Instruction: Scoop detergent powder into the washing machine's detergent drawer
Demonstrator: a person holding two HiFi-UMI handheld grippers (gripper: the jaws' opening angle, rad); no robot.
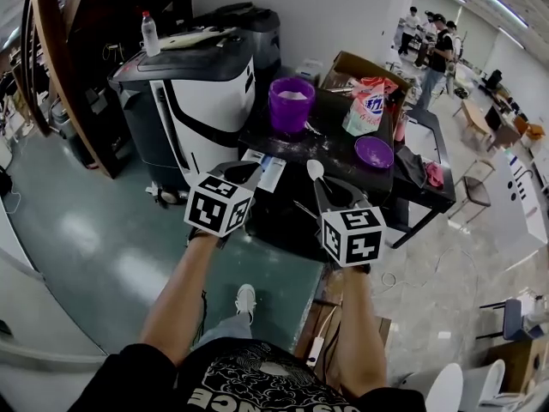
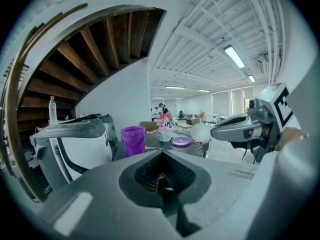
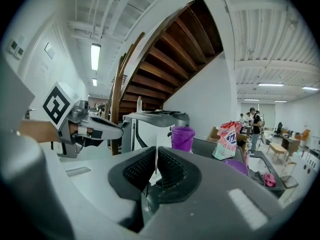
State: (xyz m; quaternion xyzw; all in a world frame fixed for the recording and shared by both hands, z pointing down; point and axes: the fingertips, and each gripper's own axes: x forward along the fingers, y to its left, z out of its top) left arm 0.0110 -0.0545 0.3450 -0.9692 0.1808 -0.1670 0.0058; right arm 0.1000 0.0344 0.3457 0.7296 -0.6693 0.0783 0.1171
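Your right gripper is clamped on the thin handle of a white spoon. The spoon's bowl points forward, held above the near edge of the dark counter. Your left gripper is closed with nothing between its jaws, just beside the right one. On the counter stand a purple bucket with pale powder showing inside, a detergent bag and a purple bowl. The washing machine stands just left of the counter, with a bottle on its top.
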